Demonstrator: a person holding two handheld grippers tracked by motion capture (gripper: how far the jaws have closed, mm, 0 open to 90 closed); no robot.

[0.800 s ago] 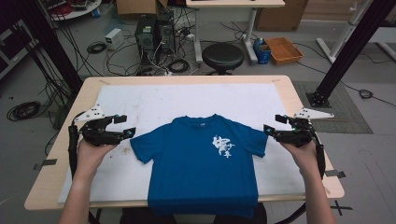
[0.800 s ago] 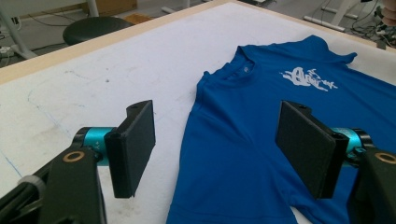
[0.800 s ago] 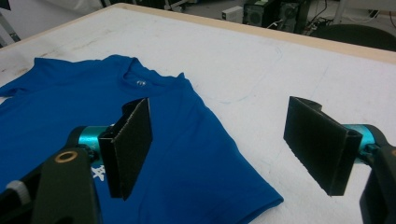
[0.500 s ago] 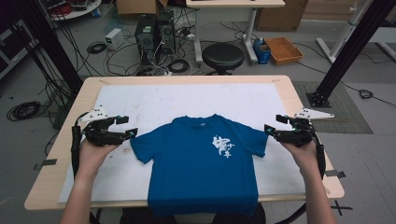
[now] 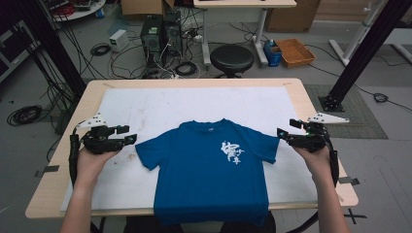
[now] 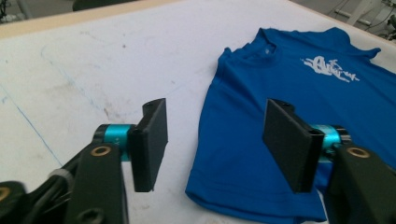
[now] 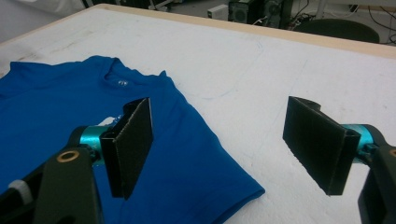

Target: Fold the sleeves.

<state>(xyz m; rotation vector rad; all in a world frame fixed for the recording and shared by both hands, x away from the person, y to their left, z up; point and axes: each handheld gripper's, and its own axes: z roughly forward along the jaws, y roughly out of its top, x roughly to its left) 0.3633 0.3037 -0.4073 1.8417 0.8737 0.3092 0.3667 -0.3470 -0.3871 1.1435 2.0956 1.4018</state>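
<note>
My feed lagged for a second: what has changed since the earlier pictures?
Little. The left tool has edged a touch closer to the blue cotton T-shirt's sleeve. The right tool hovers where it was. Both are open and hold nothing; the shirt lies flat, unmoved.

A blue T-shirt lies flat on the white table, hem hanging over the near edge. The left gripper and right gripper, both gaping, flank its sleeves.

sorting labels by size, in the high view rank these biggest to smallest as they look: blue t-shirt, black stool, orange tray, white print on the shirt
1. blue t-shirt
2. black stool
3. orange tray, though it sits farther from the camera
4. white print; close to the tray in look, so that order is unsure
</note>
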